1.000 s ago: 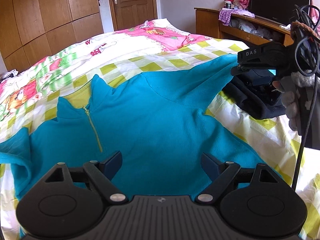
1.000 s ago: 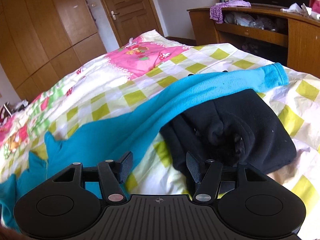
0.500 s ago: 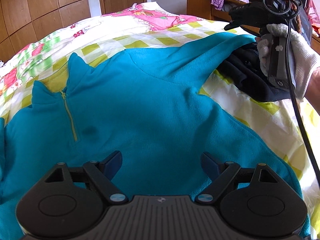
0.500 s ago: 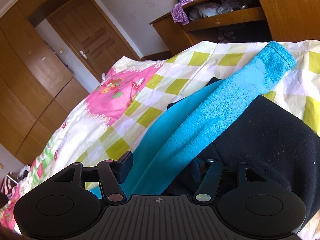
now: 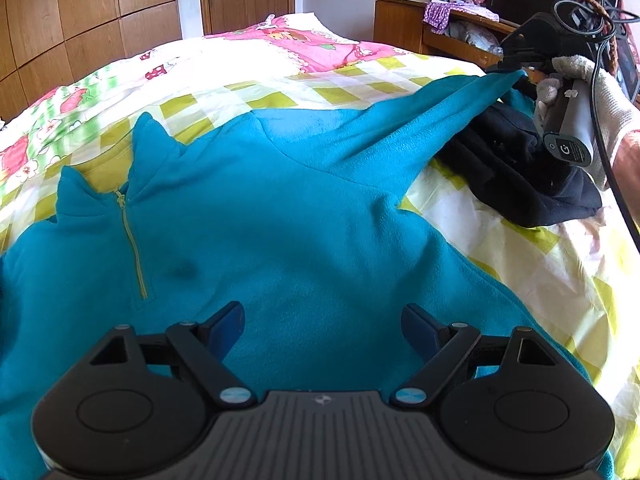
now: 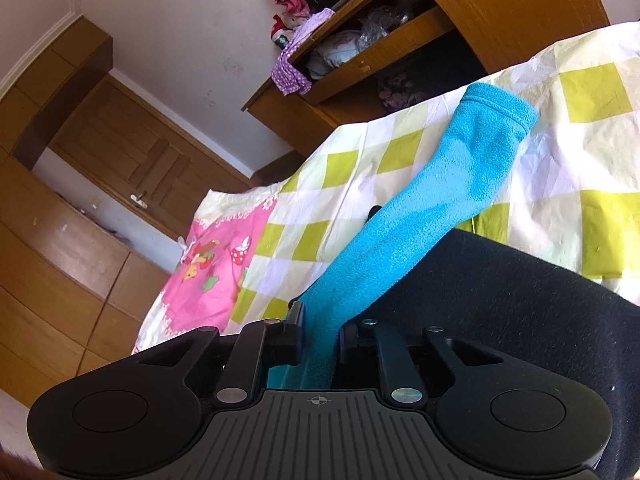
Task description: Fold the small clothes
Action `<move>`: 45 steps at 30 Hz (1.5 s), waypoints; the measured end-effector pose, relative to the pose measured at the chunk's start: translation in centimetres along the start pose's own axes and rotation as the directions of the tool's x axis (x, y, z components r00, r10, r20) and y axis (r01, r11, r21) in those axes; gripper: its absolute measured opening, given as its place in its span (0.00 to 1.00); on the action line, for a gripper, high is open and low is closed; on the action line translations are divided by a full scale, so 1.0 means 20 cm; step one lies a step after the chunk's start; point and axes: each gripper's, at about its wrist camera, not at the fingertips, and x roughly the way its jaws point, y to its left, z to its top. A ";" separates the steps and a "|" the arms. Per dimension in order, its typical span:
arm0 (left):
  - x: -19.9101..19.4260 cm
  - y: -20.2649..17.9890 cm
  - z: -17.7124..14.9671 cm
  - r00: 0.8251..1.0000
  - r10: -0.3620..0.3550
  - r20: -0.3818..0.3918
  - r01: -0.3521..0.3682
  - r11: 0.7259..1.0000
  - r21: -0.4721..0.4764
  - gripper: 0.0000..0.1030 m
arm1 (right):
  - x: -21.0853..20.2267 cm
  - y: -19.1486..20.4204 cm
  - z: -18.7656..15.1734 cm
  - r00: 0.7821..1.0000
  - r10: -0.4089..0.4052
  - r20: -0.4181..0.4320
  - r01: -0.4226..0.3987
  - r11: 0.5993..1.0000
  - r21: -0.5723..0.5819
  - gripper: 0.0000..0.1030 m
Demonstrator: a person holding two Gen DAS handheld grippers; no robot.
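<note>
With its jaws just having closed, the right claw (image 6: 318, 344) pinches the sleeve (image 6: 440, 204) of the blue fleece top (image 5: 300, 220), presumably to fold it inward. Ahead of that claw the cuff drapes over a black garment (image 6: 520, 300) on the bed (image 5: 240, 92). The left claw (image 5: 322, 330) hovers wide open, the top's body spread flat just beneath and ahead of it.

Black ribbed left gripper (image 5: 322, 322) (blue-tipped fingers (image 5: 224, 322)); white knit glove (image 5: 612, 120), black cable (image 5: 600, 92).
</note>
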 end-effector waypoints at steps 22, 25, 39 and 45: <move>-0.36 0.84 -0.35 0.967 0.253 0.026 -0.229 0.910 -0.347 0.94 | -0.69 0.66 -1.98 0.876 0.172 -0.451 -0.292 -0.556 -0.778 0.14; -0.37 0.84 -0.36 0.967 0.248 0.050 -0.215 0.910 -0.354 0.94 | -0.70 0.70 -1.90 0.872 0.138 -0.469 -0.337 -0.526 -0.781 0.36; -0.23 0.92 -0.09 0.962 0.238 0.138 -0.193 0.942 -0.275 0.94 | 0.03 1.05 -1.41 0.765 0.082 -0.639 -0.520 0.664 -0.537 0.59; -0.13 1.10 -0.12 0.925 0.377 0.043 -0.343 0.879 -0.332 0.90 | 0.11 0.97 -1.40 0.763 0.133 -0.633 -0.436 0.828 -0.352 0.20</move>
